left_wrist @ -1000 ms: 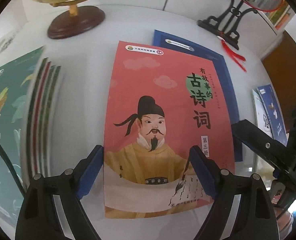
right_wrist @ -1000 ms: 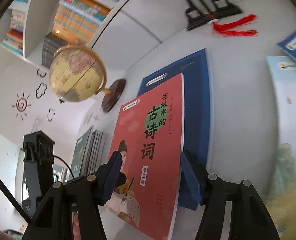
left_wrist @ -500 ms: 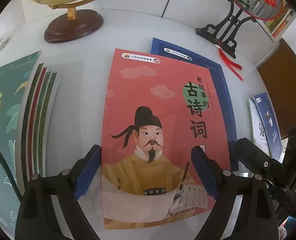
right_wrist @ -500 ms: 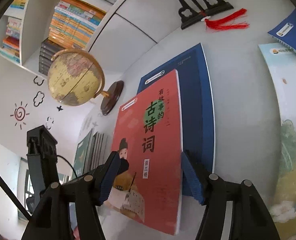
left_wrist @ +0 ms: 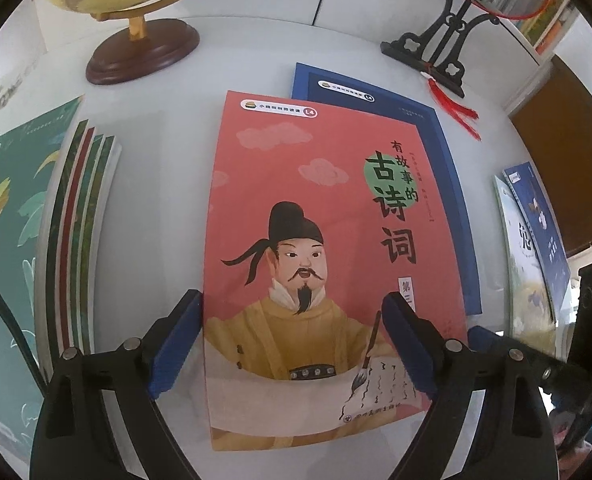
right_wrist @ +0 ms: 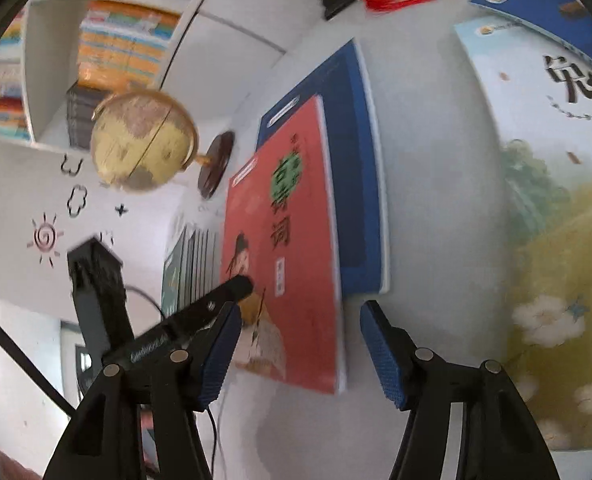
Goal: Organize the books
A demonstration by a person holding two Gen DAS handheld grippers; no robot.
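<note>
A red book [left_wrist: 316, 248] with a bearded man on its cover lies on a dark blue book [left_wrist: 448, 184] on the white table. My left gripper [left_wrist: 291, 344] is open, its blue pads either side of the red book's near end. In the right wrist view the red book [right_wrist: 291, 248] and blue book [right_wrist: 356, 176] lie ahead. My right gripper [right_wrist: 300, 354] is open and empty, just short of the red book's near right corner.
A fanned stack of green books [left_wrist: 27, 232] lies left. A globe on a wooden base [left_wrist: 143, 52] and a black ornament stand with a red tassel [left_wrist: 436, 52] stand behind. Pale and blue books [right_wrist: 556, 184] lie right. A bookshelf [right_wrist: 107, 52] is behind.
Both grippers have drawn back towards the books' near end. The right gripper has swung right, so its pads no longer straddle the red book. The books have not moved.
</note>
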